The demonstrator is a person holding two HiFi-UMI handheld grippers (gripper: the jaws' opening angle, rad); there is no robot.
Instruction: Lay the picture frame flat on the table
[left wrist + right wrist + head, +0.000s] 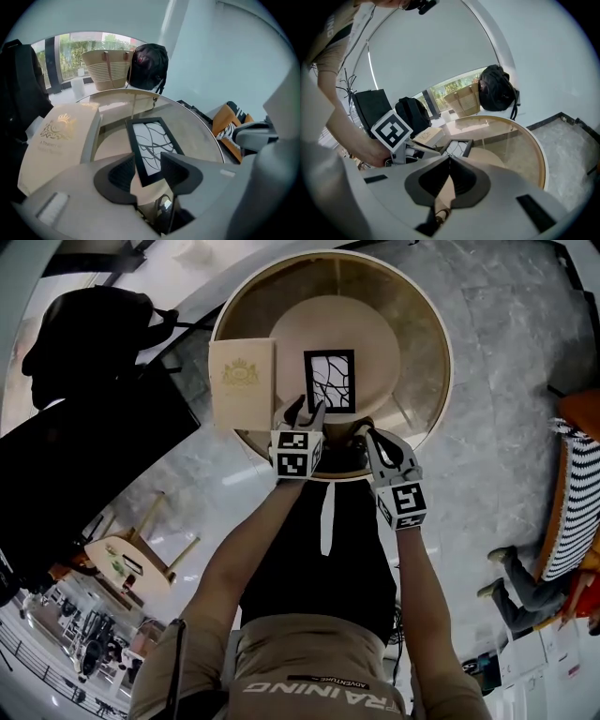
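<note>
A black picture frame (330, 381) with a white branch-pattern print lies flat on the round glass table (405, 322), near its middle. My left gripper (308, 414) is at the frame's near short end. In the left gripper view its jaws (150, 171) stand wide apart on either side of the frame's (150, 143) near corner, and the pads do not press on it. My right gripper (367, 433) hovers at the table's near rim, right of the frame. Its jaws (449, 161) are closed tip to tip with nothing between them. The frame (457, 147) shows just beyond them.
A cream box with a gold crest (242, 381) lies left of the frame, overhanging the gold table rim (442, 362). A woven bag (105, 68) and a black backpack (150, 65) stand beyond the far edge. A wooden stool (131, 559) is at lower left. A person in stripes (572, 512) sits at right.
</note>
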